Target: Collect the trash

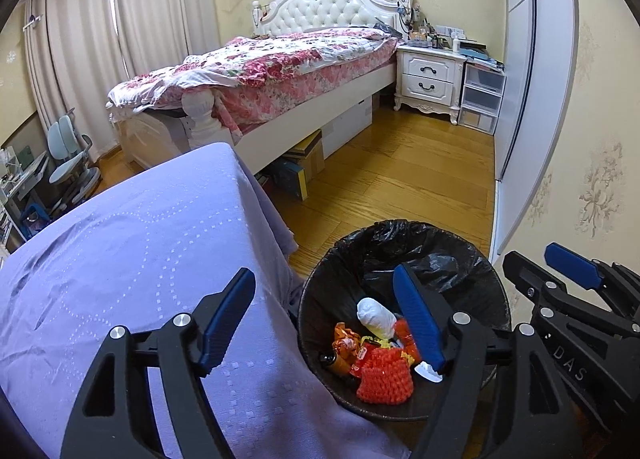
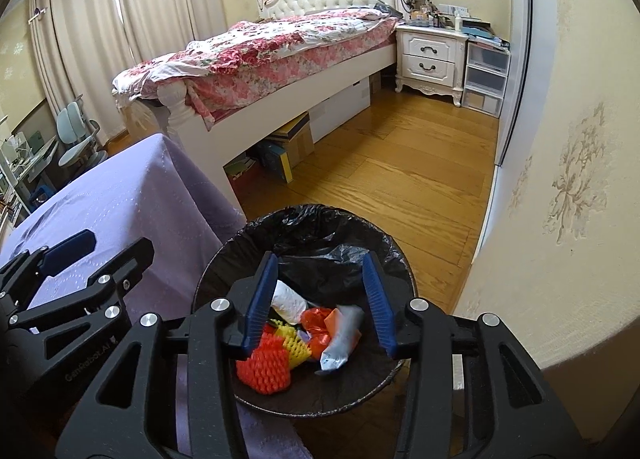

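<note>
Your trash bin point(image 2: 240, 259), lined with a black bag, stands on the wood floor point(image 2: 400, 179) just beside the purple-covered table point(image 1: 120, 239); in it lie an orange foam net point(image 2: 262, 369), a yellow net point(image 2: 294, 343), a white wad point(image 2: 288, 301) and wrappers. Your right gripper point(image 2: 320, 307) hovers over it, jaws apart and empty. Your left gripper point(image 1: 320, 319) straddles the table edge and bin rim, jaws wide apart.
</note>
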`<state>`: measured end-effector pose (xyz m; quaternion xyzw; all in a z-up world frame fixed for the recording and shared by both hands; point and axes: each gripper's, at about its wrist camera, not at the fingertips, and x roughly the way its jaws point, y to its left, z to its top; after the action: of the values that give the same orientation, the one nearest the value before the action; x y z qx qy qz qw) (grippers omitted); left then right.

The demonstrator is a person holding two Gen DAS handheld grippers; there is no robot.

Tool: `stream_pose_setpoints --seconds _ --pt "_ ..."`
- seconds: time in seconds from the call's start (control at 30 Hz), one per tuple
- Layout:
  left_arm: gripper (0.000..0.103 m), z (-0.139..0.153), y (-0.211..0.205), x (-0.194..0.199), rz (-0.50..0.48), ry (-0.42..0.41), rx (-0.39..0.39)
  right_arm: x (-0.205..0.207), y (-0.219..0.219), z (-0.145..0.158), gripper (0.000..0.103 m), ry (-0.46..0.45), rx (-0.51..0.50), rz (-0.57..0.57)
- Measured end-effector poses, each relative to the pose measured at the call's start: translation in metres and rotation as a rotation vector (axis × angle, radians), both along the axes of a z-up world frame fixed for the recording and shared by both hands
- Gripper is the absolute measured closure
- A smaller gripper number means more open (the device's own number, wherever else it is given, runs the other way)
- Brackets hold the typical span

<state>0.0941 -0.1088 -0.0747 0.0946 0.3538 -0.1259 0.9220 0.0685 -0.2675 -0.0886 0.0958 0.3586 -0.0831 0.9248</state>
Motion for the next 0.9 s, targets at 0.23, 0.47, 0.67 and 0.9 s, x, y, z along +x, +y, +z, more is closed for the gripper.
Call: stream_pose_setpoints --seconds 0.23,0.47,0.67,0.9 --pt "0.024 0.008 0.015 -0.003 0.038 -0.013 -0.024 -0.004 0.003 0.007 0.041 -0.011 -0.023 -0.008" --pt "0.022 0.020 0.032 -0.015 0.076 -0.042 -0.042 -0.013 0.010 0.018 0.023 -0.034 -0.036 -0.026" --pt "0.019 0.028 0.043 -0.031 0.092 -0.071 -0.030 -0.025 0.024 0.025 0.014 -0.052 -0.075 -0.020" --pt "0.018 0.037 0.064 -0.049 0.110 -0.085 -0.045 -0.043 0.038 0.038 0.011 -0.067 -0.084 0.005"
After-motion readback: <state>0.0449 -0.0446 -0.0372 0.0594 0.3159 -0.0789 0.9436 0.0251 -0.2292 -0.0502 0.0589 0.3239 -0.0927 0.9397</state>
